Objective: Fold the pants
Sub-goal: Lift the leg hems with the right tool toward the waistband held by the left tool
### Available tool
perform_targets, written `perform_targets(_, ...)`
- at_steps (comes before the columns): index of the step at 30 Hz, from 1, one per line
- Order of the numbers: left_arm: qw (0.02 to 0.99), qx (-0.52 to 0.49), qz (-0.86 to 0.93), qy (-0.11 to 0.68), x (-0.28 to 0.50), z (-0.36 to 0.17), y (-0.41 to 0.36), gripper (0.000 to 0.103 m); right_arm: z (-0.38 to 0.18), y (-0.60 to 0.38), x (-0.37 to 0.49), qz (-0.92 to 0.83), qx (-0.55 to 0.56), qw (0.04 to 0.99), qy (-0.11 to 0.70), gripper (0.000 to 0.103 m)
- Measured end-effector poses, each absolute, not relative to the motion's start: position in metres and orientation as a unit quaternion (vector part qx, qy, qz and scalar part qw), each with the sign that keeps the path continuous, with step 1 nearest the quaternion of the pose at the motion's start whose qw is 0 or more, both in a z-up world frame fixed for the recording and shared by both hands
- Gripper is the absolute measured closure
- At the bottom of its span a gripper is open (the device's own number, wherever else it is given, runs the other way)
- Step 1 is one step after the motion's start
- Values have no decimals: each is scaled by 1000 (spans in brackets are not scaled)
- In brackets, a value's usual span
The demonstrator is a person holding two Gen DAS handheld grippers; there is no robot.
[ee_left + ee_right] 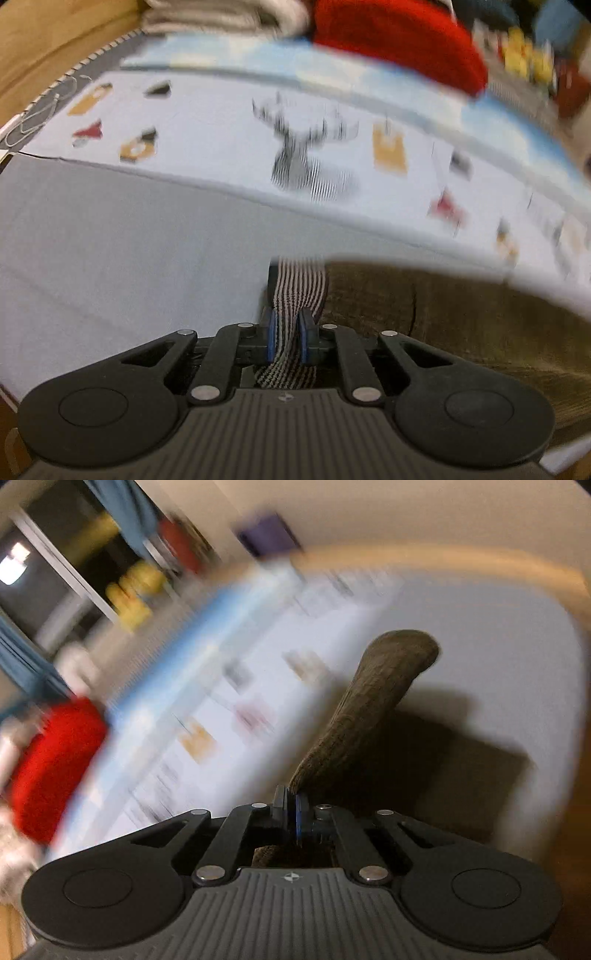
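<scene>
The pants [424, 306] are dark olive-brown with a black-and-white striped waistband [299, 291]. My left gripper [290, 332] is shut on the striped waistband, with the brown cloth spreading to the right over the pale bed sheet [110, 240]. In the right wrist view my right gripper [291, 805] is shut on an edge of the same brown pants [373, 709], which rise away from the fingers as a lifted fold above the sheet [498, 646]. Both views are motion-blurred.
A patterned blanket [221, 122] lies across the bed beyond the pants. A red cloth [399, 40] and folded grey laundry [214, 14] sit at the far side. A wooden bed frame [55, 44] borders the left. Shelves with yellow items [133, 590] stand behind.
</scene>
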State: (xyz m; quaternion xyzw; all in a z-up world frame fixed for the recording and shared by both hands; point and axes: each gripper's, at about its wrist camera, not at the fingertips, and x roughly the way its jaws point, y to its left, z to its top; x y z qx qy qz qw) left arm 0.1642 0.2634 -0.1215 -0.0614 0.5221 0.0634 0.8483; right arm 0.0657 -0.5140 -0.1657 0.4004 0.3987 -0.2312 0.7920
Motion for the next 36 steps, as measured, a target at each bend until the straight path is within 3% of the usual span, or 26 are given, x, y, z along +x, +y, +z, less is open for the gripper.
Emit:
perform_targets(3, 827, -23, 58, 559, 162, -137, 256, 86, -211, -541, 42, -247, 448, 738, 440, 94)
perform_targets(6, 830, -47, 66, 551, 161, -131, 261, 78, -212, -578, 23, -275, 461, 749, 388, 94)
perform_targets(7, 832, -62, 65, 547, 159, -129, 263, 71, -212, -589, 19, -278, 471, 751, 371, 93)
perform_targets(9, 833, -73, 63, 545, 159, -129, 263, 60, -215, -607, 17, -281, 493, 747, 347, 88)
perform_targets(10, 832, -73, 64, 547, 160, -130, 262, 54, -219, -613, 18, -281, 500, 743, 345, 79)
perform_targets(13, 826, -66, 64, 556, 165, -136, 259, 53, -231, -622, 27, -286, 505, 732, 357, 71)
perform_targets(18, 818, -76, 71, 566, 171, -148, 262, 55, -238, -621, 43, -314, 484, 733, 359, 71)
perform_targets(19, 817, -79, 69, 567, 172, -150, 262, 67, -238, -621, 46, -314, 477, 737, 361, 79)
perform_targets(20, 816, -78, 64, 569, 172, -151, 261, 71, -239, -619, 49, -309, 470, 743, 364, 97)
perform_targets(21, 819, -65, 65, 567, 171, -149, 258, 83, -236, -618, 49, -301, 461, 750, 366, 97)
perform_targets(22, 821, -61, 63, 565, 171, -147, 258, 88, -228, -615, 49, -298, 447, 762, 362, 98)
perform_targets(24, 830, -87, 65, 547, 166, -132, 261, 91, -202, -613, 47, -290, 435, 787, 326, 98)
perform_targets(28, 854, -104, 46, 508, 149, -105, 262, 92, -156, -613, 26, -281, 414, 830, 247, 99)
perform_targets(32, 816, -57, 50, 573, 149, -134, 261, 91, -207, -627, 29, -349, 396, 757, 385, 99)
perform_targets(36, 810, -34, 43, 584, 147, -139, 259, 81, -221, -629, 27, -357, 402, 740, 405, 97)
